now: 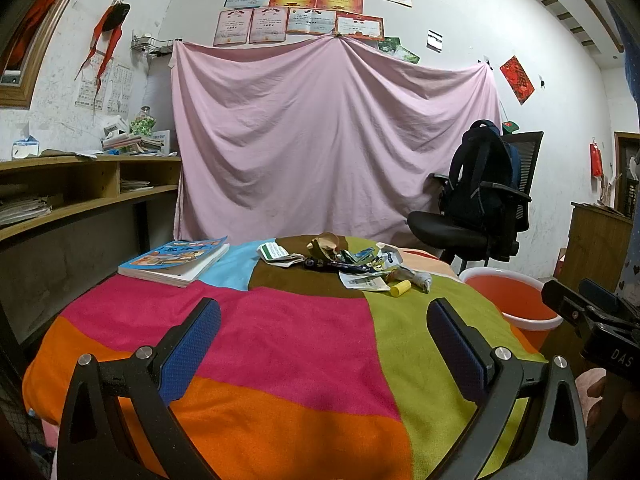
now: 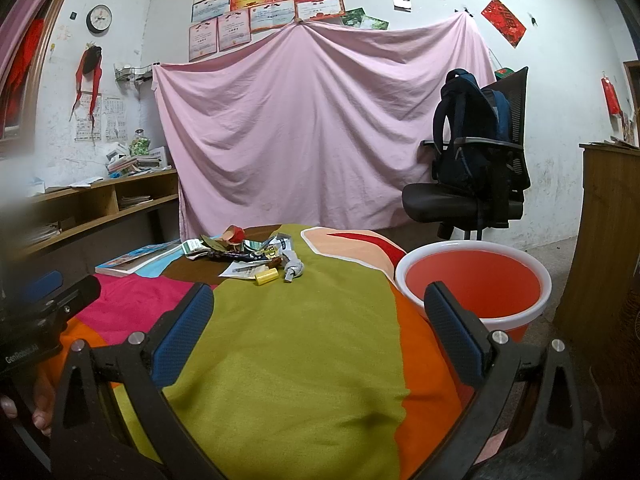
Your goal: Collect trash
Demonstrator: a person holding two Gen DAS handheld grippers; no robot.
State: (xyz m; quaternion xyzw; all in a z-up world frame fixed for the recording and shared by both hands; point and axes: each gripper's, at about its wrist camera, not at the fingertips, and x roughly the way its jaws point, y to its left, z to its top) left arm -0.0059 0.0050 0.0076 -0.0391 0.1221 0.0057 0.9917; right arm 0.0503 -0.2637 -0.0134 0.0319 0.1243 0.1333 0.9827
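Both my claws are up over the colourful patchwork blanket [image 1: 280,340], and both are empty. My left gripper [image 1: 324,344] has its two blue-padded fingers spread wide with nothing between them but pink and orange cloth. My right gripper [image 2: 318,328] is just as wide apart, hovering over the green patch, nothing clamped.

The trash pile [image 1: 344,260] sits at twelve o'clock from my left claw, well out ahead on the brown patch, and at about eleven o'clock from my right one. It is a tangle, so I cannot give a full count, but I can pick out one small yellow cylinder [image 1: 400,289] at the near edge, one crumpled grey scrap [image 1: 420,280] touching just beside it, one green-and-white packet [image 1: 274,251] at the far left of the heap, one brownish crumpled wrapper [image 1: 322,243] on top, and one dark strap-like piece [image 1: 336,266] running through the middle. Flat printed paper [image 1: 362,281] lies under the near side.

One orange bucket with a white rim [image 2: 474,280] stands off the blanket's edge at two o'clock from my right claw, close behind its right finger.

One book [image 1: 176,260] lies at ten o'clock from my left claw, apart from the pile. One office chair [image 2: 472,196] carries one dark backpack [image 2: 468,136] in front of one pink sheet [image 1: 320,140].
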